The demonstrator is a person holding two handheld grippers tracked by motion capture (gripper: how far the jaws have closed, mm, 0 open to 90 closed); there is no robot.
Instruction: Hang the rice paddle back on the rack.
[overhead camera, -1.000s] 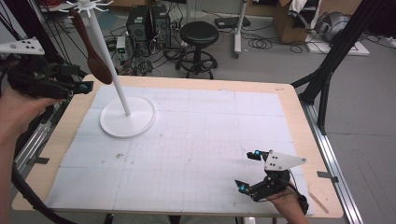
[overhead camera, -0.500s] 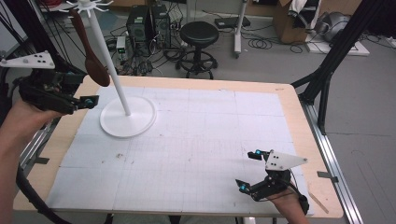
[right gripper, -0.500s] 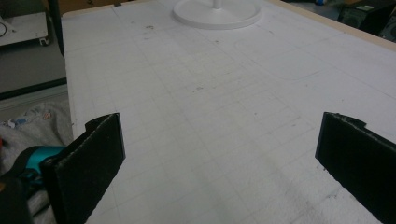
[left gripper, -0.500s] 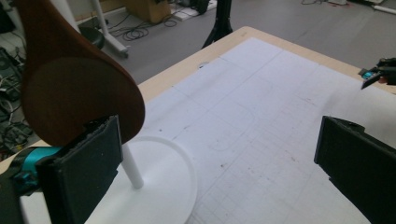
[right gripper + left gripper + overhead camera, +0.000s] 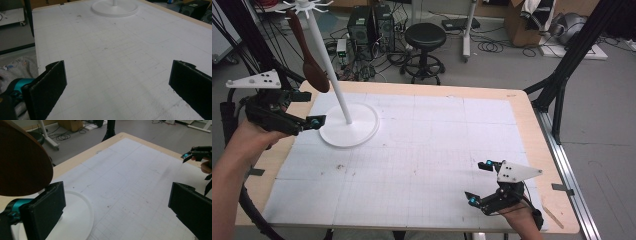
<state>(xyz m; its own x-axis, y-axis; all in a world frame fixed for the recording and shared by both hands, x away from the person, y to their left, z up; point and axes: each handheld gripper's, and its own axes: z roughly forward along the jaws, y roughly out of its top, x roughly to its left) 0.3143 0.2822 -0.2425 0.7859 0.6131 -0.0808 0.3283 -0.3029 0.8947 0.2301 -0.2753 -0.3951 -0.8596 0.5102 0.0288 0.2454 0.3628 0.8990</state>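
A white stand (image 5: 328, 65) with a round base (image 5: 362, 131) rises at the table's far left. From a hook at its top hangs a brown wooden spoon (image 5: 311, 70), its bowl downward. My left gripper (image 5: 312, 108) sits just below and left of the spoon's bowl, open; its jaws have just been opening and nothing is between them. In the left gripper view the spoon's bowl (image 5: 22, 162) looms above the left jaw, over the base (image 5: 80, 217). My right gripper (image 5: 478, 183) rests open near the front right edge, with nothing between its jaws.
A white gridded mat (image 5: 427, 145) covers the wooden table (image 5: 532, 125). Beyond the far edge stand a black stool (image 5: 424, 37), computer cases (image 5: 372, 22) and cables on the floor. A black frame leg (image 5: 562, 75) rises at the right.
My left gripper has sunk a little beside the stand and its jaws stand wider. The spoon hangs free from its hook. The right gripper has kept still.
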